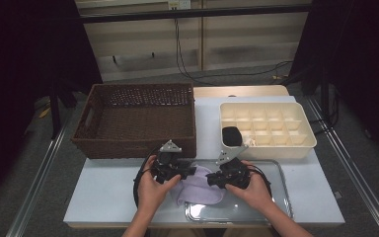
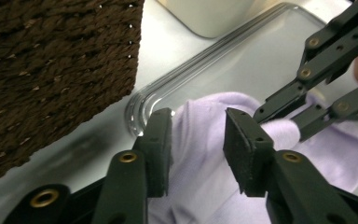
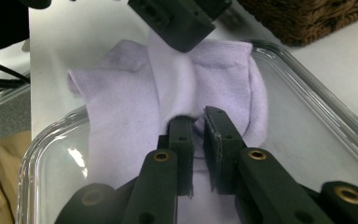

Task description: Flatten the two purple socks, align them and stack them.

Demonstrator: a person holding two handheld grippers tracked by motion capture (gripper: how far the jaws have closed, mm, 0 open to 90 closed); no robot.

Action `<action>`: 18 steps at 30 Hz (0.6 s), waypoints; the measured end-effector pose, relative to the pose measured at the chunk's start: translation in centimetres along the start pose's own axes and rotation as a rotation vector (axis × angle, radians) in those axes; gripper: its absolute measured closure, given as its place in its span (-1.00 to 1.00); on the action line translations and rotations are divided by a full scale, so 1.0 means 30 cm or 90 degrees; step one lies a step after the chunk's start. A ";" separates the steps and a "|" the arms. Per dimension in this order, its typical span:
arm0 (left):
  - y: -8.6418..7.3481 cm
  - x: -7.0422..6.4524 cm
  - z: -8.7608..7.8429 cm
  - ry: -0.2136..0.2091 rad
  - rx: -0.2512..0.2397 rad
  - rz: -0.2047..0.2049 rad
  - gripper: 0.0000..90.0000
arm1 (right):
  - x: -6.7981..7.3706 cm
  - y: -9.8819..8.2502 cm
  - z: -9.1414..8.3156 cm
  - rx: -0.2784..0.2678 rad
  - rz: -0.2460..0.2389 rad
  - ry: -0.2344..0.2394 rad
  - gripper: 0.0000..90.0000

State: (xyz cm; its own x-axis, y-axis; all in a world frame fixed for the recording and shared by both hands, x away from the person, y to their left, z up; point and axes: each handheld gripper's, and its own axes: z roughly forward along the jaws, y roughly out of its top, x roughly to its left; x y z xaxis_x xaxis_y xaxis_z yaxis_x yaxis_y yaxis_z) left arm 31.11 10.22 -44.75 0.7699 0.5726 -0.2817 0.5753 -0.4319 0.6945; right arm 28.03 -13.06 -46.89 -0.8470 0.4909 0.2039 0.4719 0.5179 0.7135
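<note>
Seemingly pinched – lilac sock [image 3: 135, 116] in right hand-held gripper [image 3: 196, 122], left hand-held gripper [image 2: 196, 135] parted, sock's far end hidden.

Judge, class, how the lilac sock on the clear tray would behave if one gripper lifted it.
The lilac sock is probably floppy: it folds and bunches around the right gripper. It likely weighs little, being thin knit. It should not slide easily from the pads, since the fabric looks soft.

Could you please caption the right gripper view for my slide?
Right gripper pinches a fold of the lilac sock lying over the clear tray's rim.
</note>
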 end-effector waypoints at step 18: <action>-0.011 -0.018 0.031 0.003 0.063 0.019 0.94 | -0.039 0.024 -0.040 -0.040 0.021 -0.062 0.57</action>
State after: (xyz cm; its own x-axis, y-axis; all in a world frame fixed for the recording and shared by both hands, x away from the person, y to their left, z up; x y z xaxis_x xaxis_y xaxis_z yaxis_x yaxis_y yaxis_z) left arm 30.75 9.40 -45.44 0.7859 0.5616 -0.2588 0.5770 -0.5154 0.6336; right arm 29.05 -14.10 -45.81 -0.8021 0.5742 0.1639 0.4801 0.4568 0.7489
